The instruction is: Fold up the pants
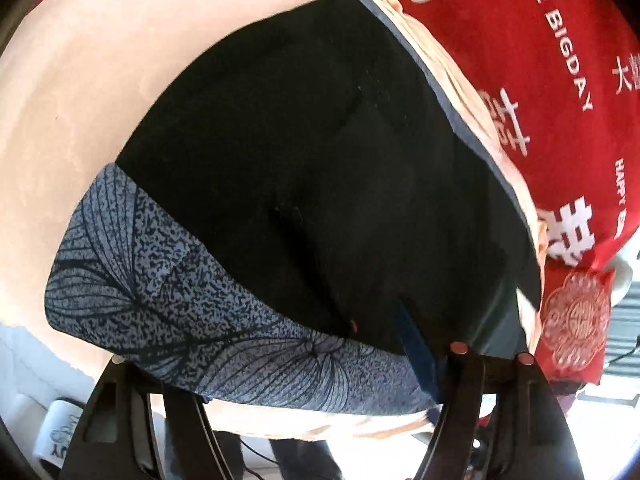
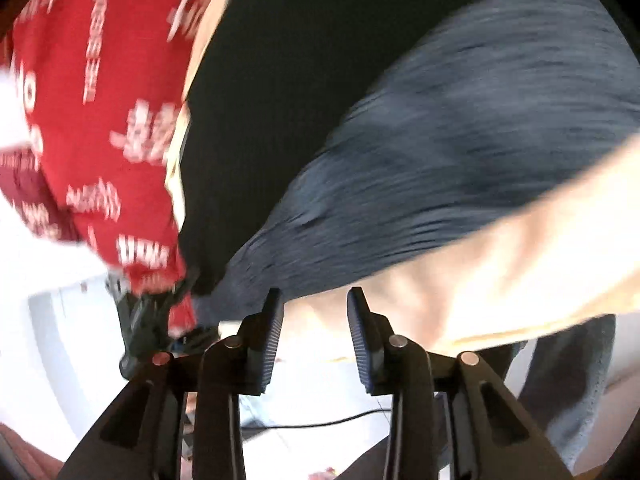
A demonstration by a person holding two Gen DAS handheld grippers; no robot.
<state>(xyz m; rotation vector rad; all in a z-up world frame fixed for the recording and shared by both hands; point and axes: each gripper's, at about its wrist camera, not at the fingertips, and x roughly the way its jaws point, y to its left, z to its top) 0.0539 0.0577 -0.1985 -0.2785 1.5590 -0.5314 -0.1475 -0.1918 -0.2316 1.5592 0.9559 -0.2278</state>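
**A:** On the peach tabletop (image 1: 80, 92) lie the black pants (image 1: 304, 168), soft and floppy. Left gripper (image 1: 434, 372) seems to pinch the leaf-print waistband (image 1: 192, 300)?

**B:** Probably; it's half hidden. Right gripper (image 2: 316, 320) is spread, empty. Grab the hem.

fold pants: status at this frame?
Looks done: the pants lie as a compact dark bundle on the peach cover, patterned grey band along the near edge. In hand: nothing; the right gripper is open at the cover's edge, and the left gripper's tips are hidden under the band. Left: cannot tell if another fold is needed.
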